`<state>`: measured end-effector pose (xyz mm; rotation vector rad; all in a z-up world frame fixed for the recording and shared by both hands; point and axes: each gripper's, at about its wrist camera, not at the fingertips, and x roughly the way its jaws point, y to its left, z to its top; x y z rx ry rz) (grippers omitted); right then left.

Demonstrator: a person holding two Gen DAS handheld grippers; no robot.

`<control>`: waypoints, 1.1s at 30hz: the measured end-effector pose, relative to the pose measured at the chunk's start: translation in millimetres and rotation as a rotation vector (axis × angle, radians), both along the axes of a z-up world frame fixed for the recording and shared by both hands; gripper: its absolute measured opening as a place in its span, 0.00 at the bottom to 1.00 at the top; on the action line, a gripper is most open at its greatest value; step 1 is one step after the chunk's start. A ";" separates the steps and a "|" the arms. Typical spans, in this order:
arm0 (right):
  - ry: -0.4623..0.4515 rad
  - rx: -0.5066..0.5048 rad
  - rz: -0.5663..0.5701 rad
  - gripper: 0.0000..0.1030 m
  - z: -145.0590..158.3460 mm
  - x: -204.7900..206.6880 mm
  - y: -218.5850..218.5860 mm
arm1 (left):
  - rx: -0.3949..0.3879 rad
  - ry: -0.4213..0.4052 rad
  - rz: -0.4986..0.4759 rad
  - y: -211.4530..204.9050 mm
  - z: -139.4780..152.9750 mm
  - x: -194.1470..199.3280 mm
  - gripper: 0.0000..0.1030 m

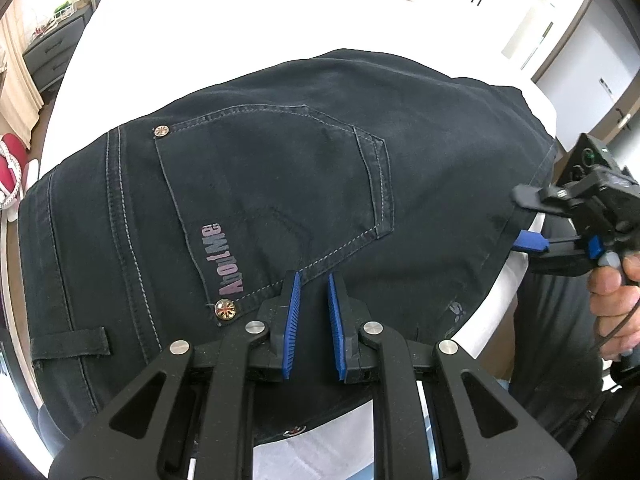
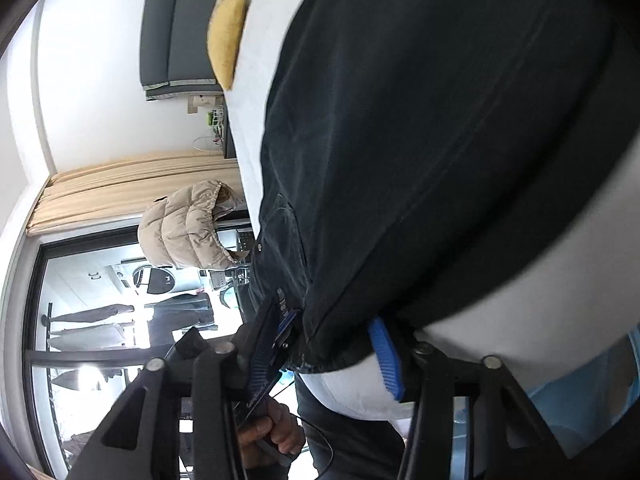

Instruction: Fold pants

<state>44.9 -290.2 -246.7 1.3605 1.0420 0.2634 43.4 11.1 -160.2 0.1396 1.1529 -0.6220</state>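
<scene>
Dark pants [image 1: 280, 184] are spread on a white bed [image 1: 248, 44], back pocket [image 1: 276, 184] up, waistband toward the left side of the left wrist view. The left gripper [image 1: 314, 320] is held over the pocket's lower corner, its blue fingers [image 1: 292, 320] narrowly apart with nothing clamped between them. The right gripper [image 1: 528, 220] is set at the pants' edge, fingers apart around the fabric border; whether the cloth is pinched cannot be told. A yellow pillow [image 2: 226, 36], a curtain [image 2: 132, 188] and a beige puffer jacket [image 2: 184, 228] are seen beyond the bed.
</scene>
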 end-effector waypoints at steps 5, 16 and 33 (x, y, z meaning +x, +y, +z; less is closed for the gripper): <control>0.041 -0.041 0.015 0.04 -11.7 -3.6 7.1 | 0.012 0.000 -0.004 -4.6 -1.2 -0.3 0.14; 0.005 -0.063 0.023 0.06 -8.1 -17.3 0.1 | 0.014 0.009 0.004 -4.0 -1.0 -0.4 0.14; 0.018 -0.091 -0.181 0.02 -8.8 -41.5 -58.4 | 0.028 0.008 -0.006 0.9 0.6 -3.9 0.14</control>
